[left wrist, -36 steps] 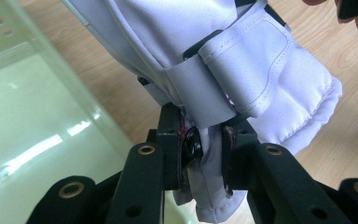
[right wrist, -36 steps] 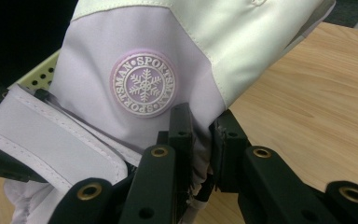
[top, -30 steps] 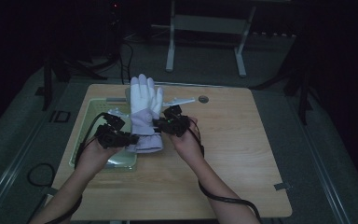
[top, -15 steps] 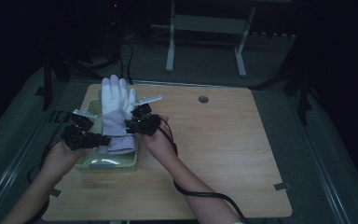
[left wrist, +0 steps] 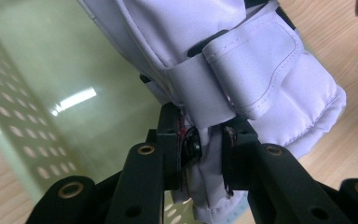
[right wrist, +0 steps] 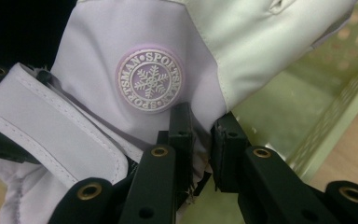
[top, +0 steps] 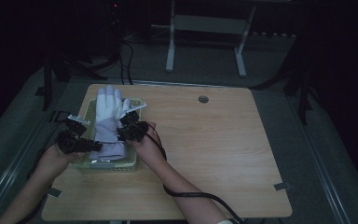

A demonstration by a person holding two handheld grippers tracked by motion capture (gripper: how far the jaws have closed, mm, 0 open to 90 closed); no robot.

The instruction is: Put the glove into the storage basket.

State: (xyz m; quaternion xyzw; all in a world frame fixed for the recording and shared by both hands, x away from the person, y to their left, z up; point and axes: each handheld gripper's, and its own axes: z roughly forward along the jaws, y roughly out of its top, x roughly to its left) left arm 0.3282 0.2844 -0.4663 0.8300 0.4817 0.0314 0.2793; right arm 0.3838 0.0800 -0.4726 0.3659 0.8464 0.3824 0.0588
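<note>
A pale lilac and white ski glove [top: 108, 122] hangs over a light green perforated basket [top: 135, 161] at the table's left side, fingers pointing away from me. My left gripper [top: 94, 146] is shut on the glove's cuff [left wrist: 205, 154] from the left, below the strap [left wrist: 242, 70]. My right gripper [top: 121, 135] is shut on the glove's right edge [right wrist: 200, 140], just below a round snowflake badge [right wrist: 150, 79]. The green basket floor [left wrist: 51, 79] lies beneath the glove [right wrist: 121, 37], with the basket wall [right wrist: 335, 126] at right.
The wooden table [top: 214, 149] stretches bare to the right of the basket, with a round grommet [top: 203, 99] near its far edge. A cable [top: 191, 196] trails along my right forearm. Dark floor and a metal stand [top: 205, 28] lie beyond the table.
Both grippers have carried the glove from the table's middle leftward and lower, so that it now hangs over the green basket.
</note>
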